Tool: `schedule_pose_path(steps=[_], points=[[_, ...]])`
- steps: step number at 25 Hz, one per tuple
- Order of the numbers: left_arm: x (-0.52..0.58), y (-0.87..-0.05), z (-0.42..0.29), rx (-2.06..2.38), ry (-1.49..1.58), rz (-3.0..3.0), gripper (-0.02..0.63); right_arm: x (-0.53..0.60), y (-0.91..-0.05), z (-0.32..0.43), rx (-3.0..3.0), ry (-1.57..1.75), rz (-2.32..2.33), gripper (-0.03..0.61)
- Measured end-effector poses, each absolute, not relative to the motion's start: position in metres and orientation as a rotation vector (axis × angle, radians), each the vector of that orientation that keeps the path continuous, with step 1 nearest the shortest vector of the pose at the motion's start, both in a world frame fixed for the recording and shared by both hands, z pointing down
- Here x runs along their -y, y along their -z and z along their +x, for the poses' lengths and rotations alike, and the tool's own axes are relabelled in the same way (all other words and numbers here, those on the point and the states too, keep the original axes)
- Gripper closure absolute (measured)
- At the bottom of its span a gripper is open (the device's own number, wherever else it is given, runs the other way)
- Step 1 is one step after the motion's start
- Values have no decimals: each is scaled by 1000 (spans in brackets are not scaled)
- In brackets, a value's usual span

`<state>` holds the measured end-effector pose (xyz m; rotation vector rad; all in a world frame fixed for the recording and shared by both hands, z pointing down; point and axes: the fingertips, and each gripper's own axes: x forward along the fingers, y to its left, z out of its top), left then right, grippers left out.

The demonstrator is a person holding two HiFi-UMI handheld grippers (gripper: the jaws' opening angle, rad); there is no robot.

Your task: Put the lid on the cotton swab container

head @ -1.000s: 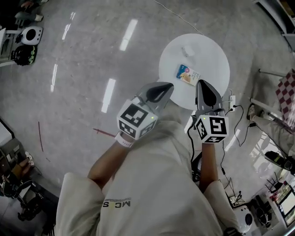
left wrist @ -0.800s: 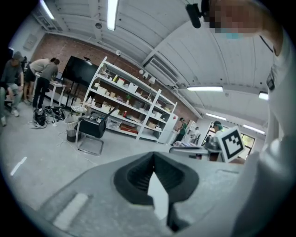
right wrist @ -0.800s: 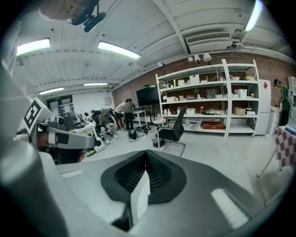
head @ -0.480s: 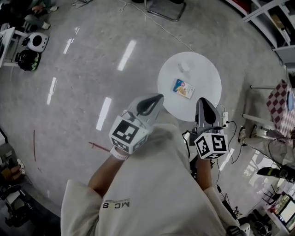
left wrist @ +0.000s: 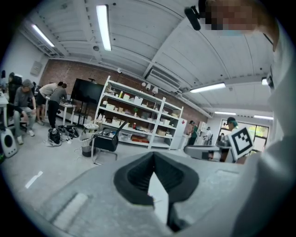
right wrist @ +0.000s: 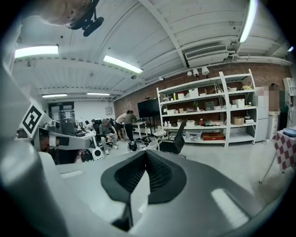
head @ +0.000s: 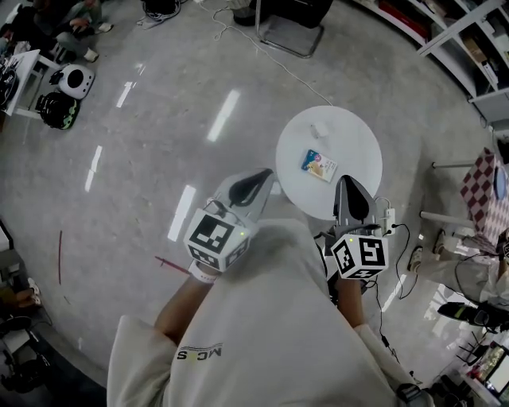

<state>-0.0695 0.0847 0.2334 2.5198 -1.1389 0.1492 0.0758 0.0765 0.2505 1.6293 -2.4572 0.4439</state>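
Note:
A round white table stands ahead of me in the head view. On it lies a small rectangular pack with blue and orange print. Farther back sits a small pale clear object, too small to identify. My left gripper hovers at the table's near left edge, shut and holding nothing. My right gripper hangs over the near edge, also shut and holding nothing. In the left gripper view the left gripper points up into the room, and so does the right gripper in its own view. Neither gripper view shows the objects.
A black chair stands beyond the table, with a cable running across the floor. A power strip and cords lie to the right of the table. Shelving fills the far right. People sit at the upper left.
The table has slid farther off and to the right in the head view. Both grippers have dropped a little in the view and stayed shut.

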Motion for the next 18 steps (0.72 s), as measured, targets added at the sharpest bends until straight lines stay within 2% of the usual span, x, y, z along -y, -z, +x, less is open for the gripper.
schedule_pose_path(steps=[18], points=[[-106, -253, -70, 1142, -129, 2485, 615, -94, -266, 67, 2445, -410, 1587, 581]])
